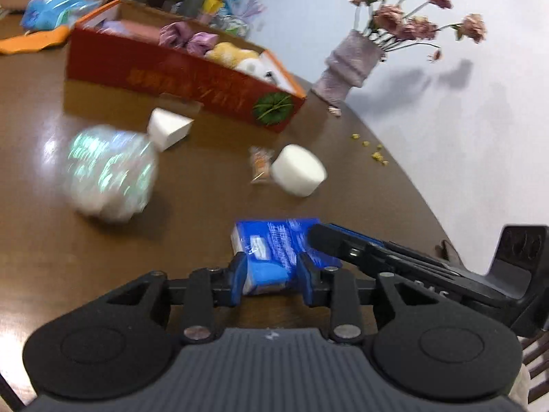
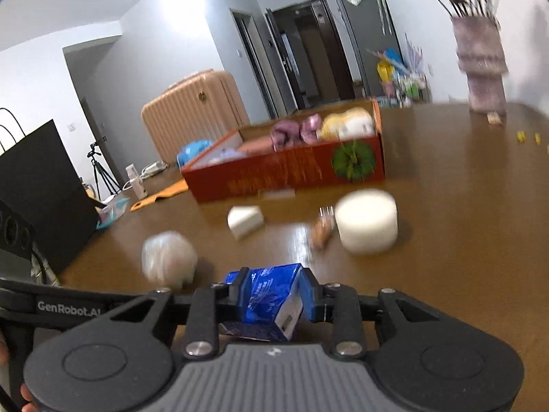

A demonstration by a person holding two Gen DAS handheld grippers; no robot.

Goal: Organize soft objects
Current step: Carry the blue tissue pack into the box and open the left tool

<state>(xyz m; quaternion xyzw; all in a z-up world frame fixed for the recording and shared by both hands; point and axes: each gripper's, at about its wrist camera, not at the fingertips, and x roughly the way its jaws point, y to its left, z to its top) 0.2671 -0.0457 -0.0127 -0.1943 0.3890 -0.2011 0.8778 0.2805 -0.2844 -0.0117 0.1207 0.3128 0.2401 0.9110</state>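
Note:
A blue tissue pack is held low over the brown table. My left gripper is shut on its near end. My right gripper is shut on the same blue tissue pack; its finger reaches in from the right in the left wrist view. A red cardboard box stands beyond, holding purple cloth, a yellow plush and other soft things. A white foam cylinder, a white foam wedge and a shiny wrapped ball lie on the table.
A small snack packet lies beside the cylinder. A vase of pink flowers stands at the table's far edge, with yellow crumbs near it. A black bag and an orange cloth sit at the left.

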